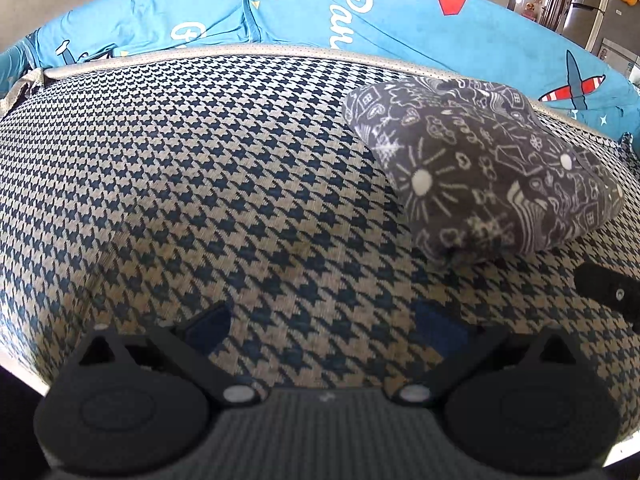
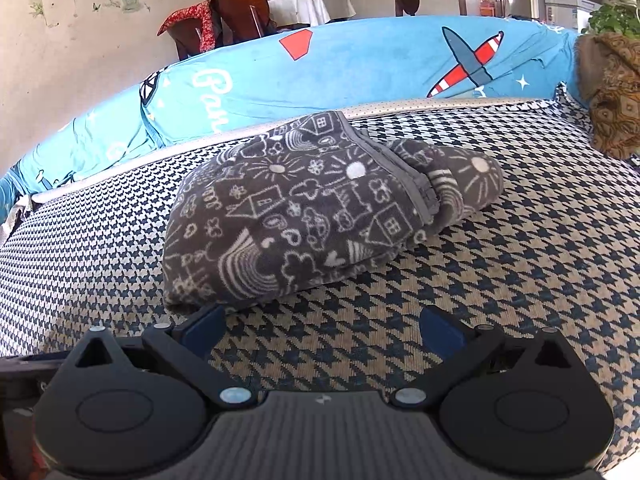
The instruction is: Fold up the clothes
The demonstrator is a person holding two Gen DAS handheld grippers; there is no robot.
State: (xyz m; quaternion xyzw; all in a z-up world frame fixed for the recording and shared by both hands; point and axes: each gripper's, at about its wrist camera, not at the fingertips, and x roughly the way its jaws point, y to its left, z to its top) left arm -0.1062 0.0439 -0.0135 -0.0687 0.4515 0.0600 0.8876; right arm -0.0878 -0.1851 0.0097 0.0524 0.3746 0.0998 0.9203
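A grey cloth with white doodle drawings (image 1: 480, 168) lies folded in a thick bundle on the houndstooth cushion (image 1: 200, 184). In the right wrist view the same folded cloth (image 2: 320, 216) sits just ahead, its hemmed edge on top. My left gripper (image 1: 324, 330) is open over bare cushion, to the left of the cloth and apart from it. My right gripper (image 2: 322, 330) is open too, its left finger (image 2: 202, 326) close to the cloth's near edge, nothing held. A black part of the other gripper (image 1: 612, 290) shows at the right edge of the left wrist view.
A blue cartoon-print cover (image 2: 360, 68) drapes the sofa back behind the houndstooth cushion (image 2: 520, 280). A brown patterned pillow (image 2: 612, 92) sits at the far right. Dining chairs and a table (image 2: 256, 16) stand beyond the sofa; a fridge (image 1: 592, 0) is at the back.
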